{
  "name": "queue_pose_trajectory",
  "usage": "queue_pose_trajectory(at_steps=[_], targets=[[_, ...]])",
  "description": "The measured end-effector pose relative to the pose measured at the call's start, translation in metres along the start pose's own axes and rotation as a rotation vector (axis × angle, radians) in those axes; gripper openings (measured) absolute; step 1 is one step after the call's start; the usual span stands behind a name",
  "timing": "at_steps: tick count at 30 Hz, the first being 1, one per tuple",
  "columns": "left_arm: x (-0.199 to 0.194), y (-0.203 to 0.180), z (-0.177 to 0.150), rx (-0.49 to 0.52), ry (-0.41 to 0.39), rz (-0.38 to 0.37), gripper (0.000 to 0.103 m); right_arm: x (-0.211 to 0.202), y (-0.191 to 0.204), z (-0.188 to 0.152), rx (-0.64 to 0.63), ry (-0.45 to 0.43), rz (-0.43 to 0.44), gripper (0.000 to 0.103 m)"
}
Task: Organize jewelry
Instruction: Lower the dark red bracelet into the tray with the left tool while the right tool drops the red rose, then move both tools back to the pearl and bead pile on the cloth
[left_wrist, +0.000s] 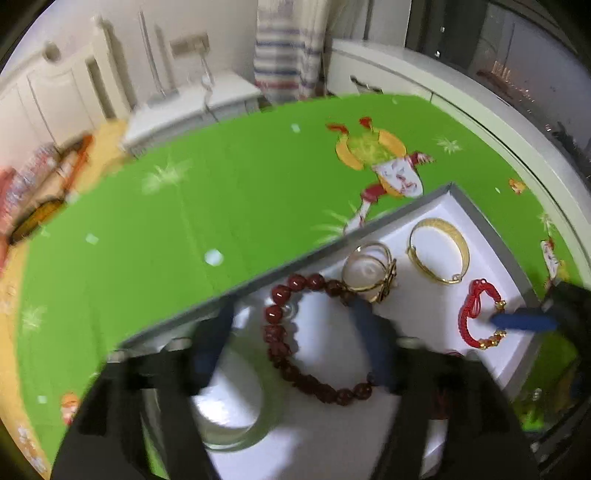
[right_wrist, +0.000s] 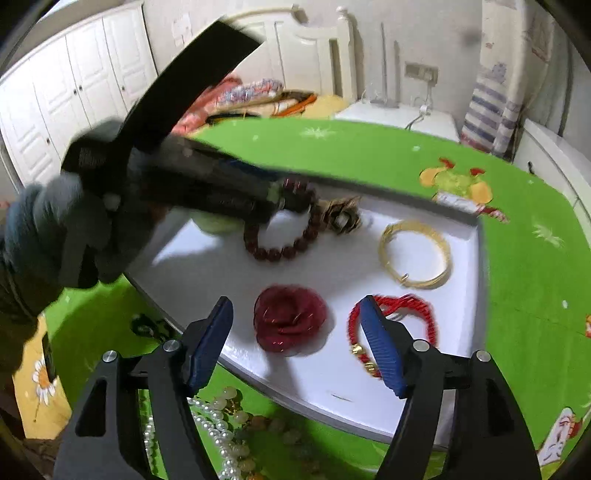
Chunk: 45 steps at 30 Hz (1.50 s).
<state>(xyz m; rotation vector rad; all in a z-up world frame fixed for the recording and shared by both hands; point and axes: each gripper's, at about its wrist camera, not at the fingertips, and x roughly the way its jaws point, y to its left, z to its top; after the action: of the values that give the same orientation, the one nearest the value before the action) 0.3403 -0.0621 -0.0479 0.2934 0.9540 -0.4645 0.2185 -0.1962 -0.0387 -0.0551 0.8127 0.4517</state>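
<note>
A green worktop (right_wrist: 517, 258) is carrying a white tray (right_wrist: 207, 280). Both hand-held grippers (left_wrist: 291, 343) (right_wrist: 299, 343) are gaping apart, empty. The pearl necklace (right_wrist: 218, 435) looks floppy, slippery; pinching a bunched part seems best.

The left gripper (left_wrist: 291, 332) is open over a white tray (left_wrist: 476, 218). Red beads (left_wrist: 280, 347) lie between its fingers. A gold bangle (left_wrist: 439, 251) and a red cord bracelet (left_wrist: 476, 314) lie nearby.

Left hand-held gripper (left_wrist: 291, 332) spread, angled down; right hand-held gripper (right_wrist: 295, 339) spread too
</note>
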Motion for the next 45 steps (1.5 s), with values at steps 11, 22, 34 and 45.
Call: queue_pose_trajectory(at_steps=[11, 22, 34, 45], targets=[[-0.114, 0.017, -0.028, -0.100, -0.254, 0.241, 0.098, -0.088, -0.017, 0.007, 0.040, -0.176, -0.160, 0.067], [-0.192, 0.016, -0.115, -0.159, -0.302, 0.308, 0.098, -0.125, -0.002, -0.040, 0.105, -0.242, -0.163, 0.068], [-0.195, -0.012, -0.210, -0.259, -0.313, 0.300, 0.098, -0.140, 0.020, -0.085, 0.085, -0.226, -0.202, 0.073], [-0.157, -0.041, -0.249, -0.371, -0.222, 0.188, 0.098, -0.108, 0.012, -0.120, 0.090, -0.102, -0.248, 0.068]])
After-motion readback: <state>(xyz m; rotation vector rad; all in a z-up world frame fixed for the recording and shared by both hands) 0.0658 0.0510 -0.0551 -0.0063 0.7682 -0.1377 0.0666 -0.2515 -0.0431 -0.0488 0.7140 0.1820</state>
